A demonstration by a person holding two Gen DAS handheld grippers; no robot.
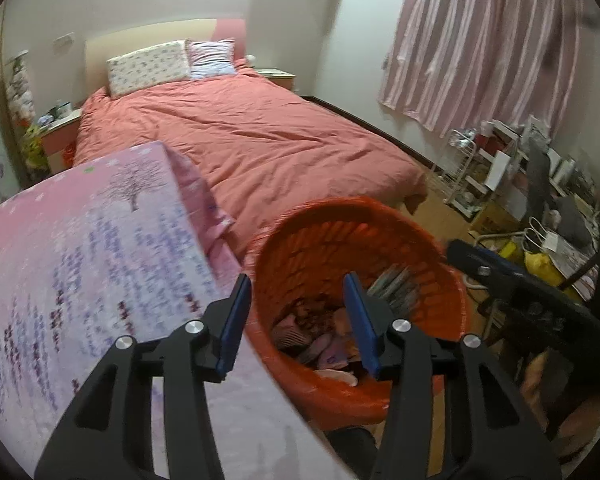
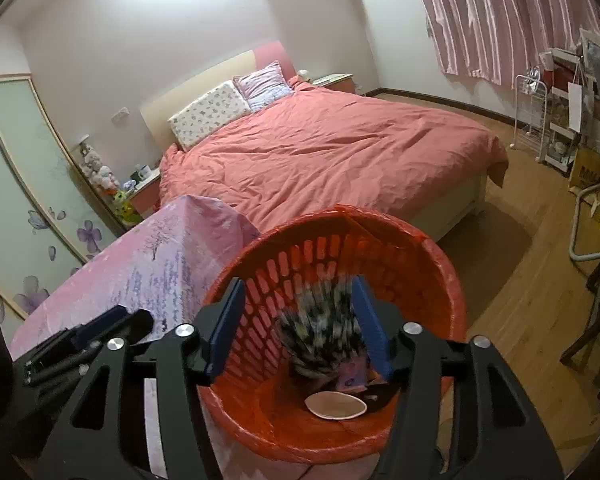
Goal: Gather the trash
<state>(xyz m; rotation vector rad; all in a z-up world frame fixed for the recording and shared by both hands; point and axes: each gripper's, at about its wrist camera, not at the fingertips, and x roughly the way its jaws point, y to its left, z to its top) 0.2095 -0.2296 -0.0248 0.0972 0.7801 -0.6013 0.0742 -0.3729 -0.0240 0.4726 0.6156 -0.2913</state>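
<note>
An orange slatted waste basket [image 1: 428,264] [image 2: 384,236] stands on the floor beside a table with a pink flowered cloth [image 1: 80,264] [image 2: 160,264]. It holds several pieces of trash, among them a pale oval pad [image 2: 335,405] and crumpled wrappers [image 1: 320,332]. My left gripper [image 1: 298,300] is open and empty above the basket's near rim. My right gripper [image 2: 298,304] is open over the basket; a blurred black-and-white patterned piece [image 2: 320,332] is in the basket between its fingers, not gripped. The right gripper also shows in the left wrist view [image 1: 520,292].
A bed with a salmon quilt [image 1: 236,136] [image 2: 332,148] lies behind the basket. A cluttered shelf and boxes [image 1: 500,168] [image 2: 560,120] stand at the right under pink curtains. A nightstand [image 2: 144,188] sits left of the bed. Wooden floor [image 2: 532,280] lies to the right.
</note>
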